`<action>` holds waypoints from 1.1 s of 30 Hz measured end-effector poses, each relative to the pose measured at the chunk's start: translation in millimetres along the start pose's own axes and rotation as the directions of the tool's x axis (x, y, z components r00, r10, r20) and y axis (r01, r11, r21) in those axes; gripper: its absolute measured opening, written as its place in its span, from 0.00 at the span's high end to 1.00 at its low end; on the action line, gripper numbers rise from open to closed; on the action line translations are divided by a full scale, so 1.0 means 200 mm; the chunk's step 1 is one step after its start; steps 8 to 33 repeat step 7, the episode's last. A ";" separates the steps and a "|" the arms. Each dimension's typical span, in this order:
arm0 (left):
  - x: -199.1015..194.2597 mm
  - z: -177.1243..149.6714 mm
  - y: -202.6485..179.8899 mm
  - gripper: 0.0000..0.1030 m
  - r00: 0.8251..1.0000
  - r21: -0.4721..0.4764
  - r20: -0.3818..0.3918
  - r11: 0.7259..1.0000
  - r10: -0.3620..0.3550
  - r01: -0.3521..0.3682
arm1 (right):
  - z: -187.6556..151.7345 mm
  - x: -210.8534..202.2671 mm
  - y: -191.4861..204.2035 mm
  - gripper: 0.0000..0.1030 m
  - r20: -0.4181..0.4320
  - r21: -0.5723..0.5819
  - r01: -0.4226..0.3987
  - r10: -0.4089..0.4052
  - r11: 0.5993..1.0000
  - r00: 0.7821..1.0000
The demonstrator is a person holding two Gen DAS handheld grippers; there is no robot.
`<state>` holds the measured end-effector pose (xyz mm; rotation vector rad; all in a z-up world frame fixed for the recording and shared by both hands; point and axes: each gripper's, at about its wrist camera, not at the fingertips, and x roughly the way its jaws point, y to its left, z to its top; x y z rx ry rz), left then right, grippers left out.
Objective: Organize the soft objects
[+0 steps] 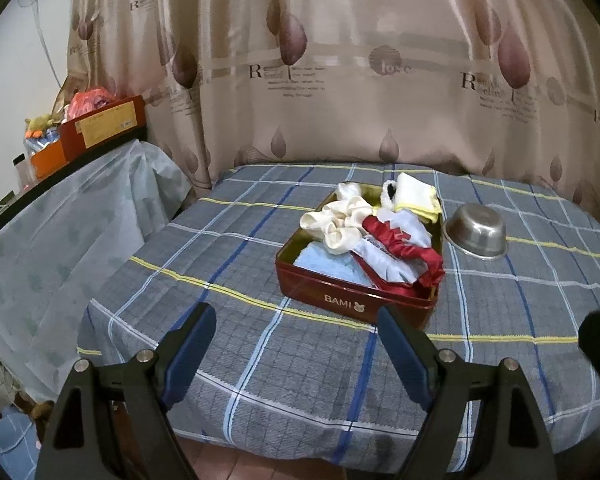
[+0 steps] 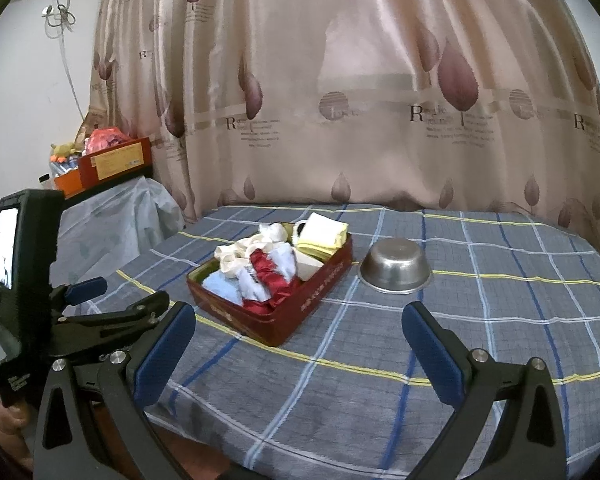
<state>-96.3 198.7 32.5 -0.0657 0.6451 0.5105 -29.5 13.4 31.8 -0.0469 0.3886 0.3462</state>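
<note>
Beige leaf-print curtain behind tabletop in blue-grey plaid cloth. Far left: covered shelf with red-orange boxes. Left gripper near edge, fingers spread wide, nothing between. Mid-tabletop: red BAMI tin holding soft items: light blue towel, cream ribbon bundle, red satin cloth, folded yellow cloth at far end. Upturned steel bowl just right of tin. Right gripper spread wide, empty.
</note>
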 end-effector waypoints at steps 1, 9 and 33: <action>0.01 0.00 0.00 0.17 1.000 0.000 -0.008 1.000 -0.007 0.007 | 0.00 0.01 -0.03 0.00 -0.004 0.005 0.008 -0.008 1.000 1.000; 0.04 0.00 -0.01 0.17 0.999 -0.003 -0.042 1.000 -0.028 0.028 | 0.00 0.01 -0.41 0.00 -0.043 0.099 0.143 -0.139 0.985 0.989; 0.04 0.00 -0.01 0.17 0.999 -0.003 -0.042 1.000 -0.028 0.028 | 0.00 0.01 -0.41 0.00 -0.043 0.099 0.143 -0.139 0.985 0.989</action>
